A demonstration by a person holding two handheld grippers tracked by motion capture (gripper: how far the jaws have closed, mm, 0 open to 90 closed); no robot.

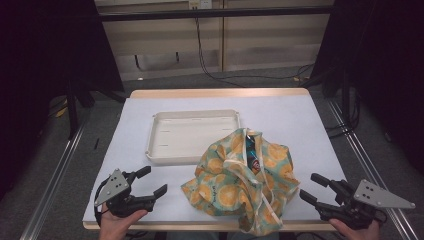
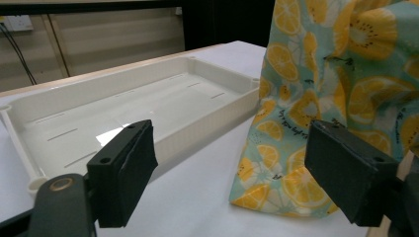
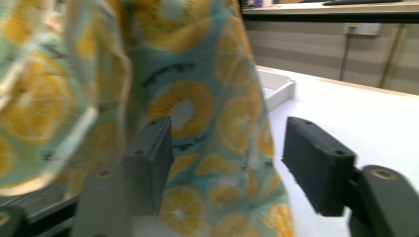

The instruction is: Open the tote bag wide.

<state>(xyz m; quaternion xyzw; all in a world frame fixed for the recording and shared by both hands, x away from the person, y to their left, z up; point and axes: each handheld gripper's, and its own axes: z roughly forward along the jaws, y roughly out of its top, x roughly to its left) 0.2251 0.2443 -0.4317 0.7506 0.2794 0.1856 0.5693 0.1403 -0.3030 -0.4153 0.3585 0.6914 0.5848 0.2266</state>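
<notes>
Presently, the cloth bag, printed with orange slices on pale green, sits crumpled at the lower centre of the high view, its mouth open on dark contents. The white tray lies just beside it, toward the upper left, on the white table. The left gripper, lower left, holds its jaws apart with nothing between them, short of the bag. The right gripper, lower right, likewise stands parted and unloaded, its tips close to the bag's right edge without gripping it.
</notes>
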